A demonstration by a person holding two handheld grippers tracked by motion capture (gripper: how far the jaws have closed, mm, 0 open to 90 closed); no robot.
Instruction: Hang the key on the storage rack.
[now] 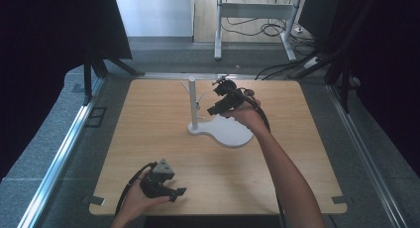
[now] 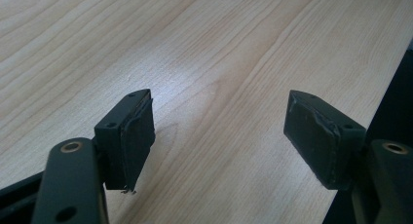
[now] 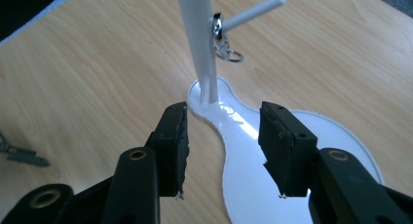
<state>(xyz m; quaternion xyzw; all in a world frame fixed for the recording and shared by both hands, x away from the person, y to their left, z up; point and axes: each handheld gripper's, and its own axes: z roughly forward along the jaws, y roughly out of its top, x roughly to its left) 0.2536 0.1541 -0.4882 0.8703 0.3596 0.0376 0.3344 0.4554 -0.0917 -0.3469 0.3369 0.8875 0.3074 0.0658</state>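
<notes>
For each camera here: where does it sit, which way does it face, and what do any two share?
High view: above the near table edge, facing forward and down; both forearms, left tongs, right tongs.
Left gripper view: on the left tongs, facing bare wood; open jaws.
Right gripper view: on the right tongs, facing the stand and keyring; open jaws.
Shared: the stand shows in the high and right gripper views.

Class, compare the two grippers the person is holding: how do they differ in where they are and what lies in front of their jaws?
The left gripper sits near the table's near edge; the right gripper is farther off, beside the white stand. The left gripper faces bare wooden table, while the right gripper faces the stand's post and base, where a small metal ring hangs on a peg. Both are open, with nothing between their jaws.
</notes>
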